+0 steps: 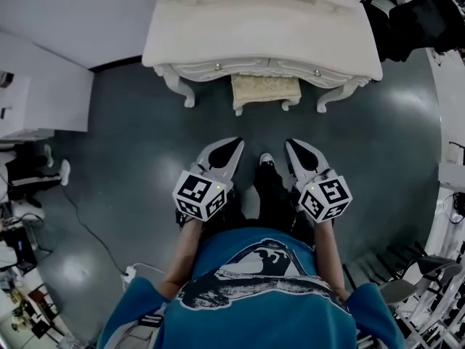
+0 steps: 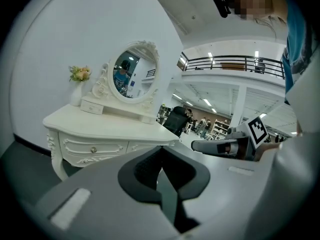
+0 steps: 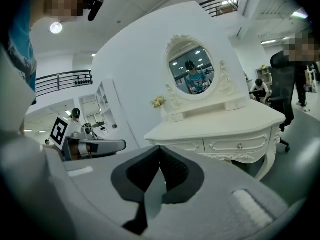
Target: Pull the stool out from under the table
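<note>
Fingers of the left gripper [image 1: 232,145] and right gripper [image 1: 293,147] are pressed together and empty, hanging over the floor [image 1: 131,129]. Farther off, the stool [image 1: 265,89] sits tucked under the table's [image 1: 254,38] front edge. It looks light, with a stiff frame and soft top, so grip the front rail, not the cushion.

Bright, even light fell from ceiling lamps [image 3: 56,28], leaving pale glare patches on the dark floor [image 1: 407,104] and a soft shadow under the white table [image 1: 261,38]. Every view bulged at the edges, and the two gripper views had black corners. Close to the lens, the left claw [image 2: 161,154] and right claw [image 3: 160,151] were blurred, while the table was sharp.
</note>
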